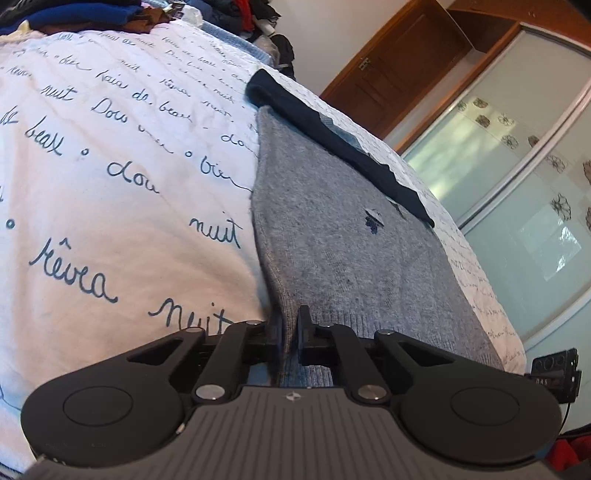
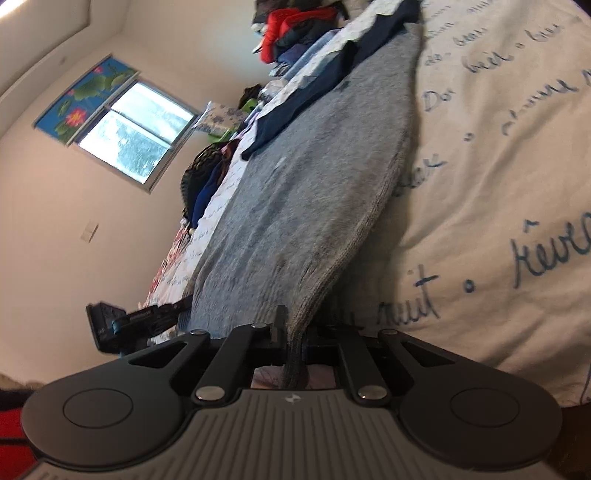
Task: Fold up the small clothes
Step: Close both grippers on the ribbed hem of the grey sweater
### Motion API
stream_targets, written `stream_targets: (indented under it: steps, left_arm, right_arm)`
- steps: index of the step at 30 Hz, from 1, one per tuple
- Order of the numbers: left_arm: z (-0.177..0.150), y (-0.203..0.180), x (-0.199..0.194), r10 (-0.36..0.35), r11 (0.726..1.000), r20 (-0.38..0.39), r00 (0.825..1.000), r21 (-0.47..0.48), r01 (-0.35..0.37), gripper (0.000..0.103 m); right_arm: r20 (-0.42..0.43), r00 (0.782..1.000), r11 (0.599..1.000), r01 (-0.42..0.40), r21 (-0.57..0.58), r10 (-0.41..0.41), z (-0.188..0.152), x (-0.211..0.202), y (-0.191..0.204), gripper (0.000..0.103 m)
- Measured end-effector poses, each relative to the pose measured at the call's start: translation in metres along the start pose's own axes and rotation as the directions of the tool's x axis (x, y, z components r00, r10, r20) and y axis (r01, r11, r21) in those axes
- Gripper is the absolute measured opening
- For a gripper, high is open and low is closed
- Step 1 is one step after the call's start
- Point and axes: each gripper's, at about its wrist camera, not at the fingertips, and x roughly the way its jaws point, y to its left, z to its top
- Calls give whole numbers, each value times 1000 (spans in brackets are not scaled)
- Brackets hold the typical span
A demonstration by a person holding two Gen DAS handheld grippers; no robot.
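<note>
Left wrist view: the left hand-held gripper (image 1: pixel 290 338) has its jaws pressed together on the ribbed hem corner of the grey knitted sweater with a dark navy collar and a small dark chest emblem (image 1: pixel 332 236), the cloth running up between the two black fingers. The sweater lies spread on the bed under a white cover printed with dark blue cursive script (image 1: pixel 110 166), its collar end far from the camera and its right-hand long side near the bed's edge. No crease or doubled layer shows in the body of the garment, so I judge the fold barely begun: hem gripped, first fold not yet made. To the left the cover is bare for a long stretch; at the far end sits a heap of dark blue, brown and red clothes (image 1: pixel 92 18). Beyond the bed edge on the right stand frosted sliding wardrobe doors with flower motifs (image 1: pixel 517 166), so room on that side is limited. Right wrist view: the right hand-held gripper (image 2: pixel 293 334) likewise pinches a corner of the sweater's (image 2: pixel 314 177) ribbed edge, which hangs down between the fingers, lifted slightly off the cover (image 2: pixel 498 166). The picture is blurred; the sleeves cannot be told apart. More piled clothes in red and blue (image 2: pixel 291 26) lie along the far side, toward the wall with a bright window under a blue flowered blind (image 2: pixel 136 129). Open cover lies to the right. Judgement: both hem corners held, whole fold sequence remains; carrying the hem toward the collar looks unobstructed.
</note>
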Motion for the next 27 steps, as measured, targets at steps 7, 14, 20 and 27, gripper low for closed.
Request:
stream_targets:
  steps: [7,14,20,27]
  left_arm:
    - [5,-16,-9,55,998,49,997,26,-56,7]
    - [19,-40,-27,-11,999,117,993,48,5,6]
    - [34,-62,-30,-42,996,141,989,78,31,6]
    - [49,-76,-28,-45,996,188,981,84,30,6]
  right_arm:
    - [29,1000,999,-5,-54,6,7,-3,14,6]
    - [90,994,996,-63,-63,69,18,-11,23,6]
    - [158,982,994,-92,-57,100,37,-17,25,6]
    - [193,977,991,-66,-115,87,54,-15,36,6]
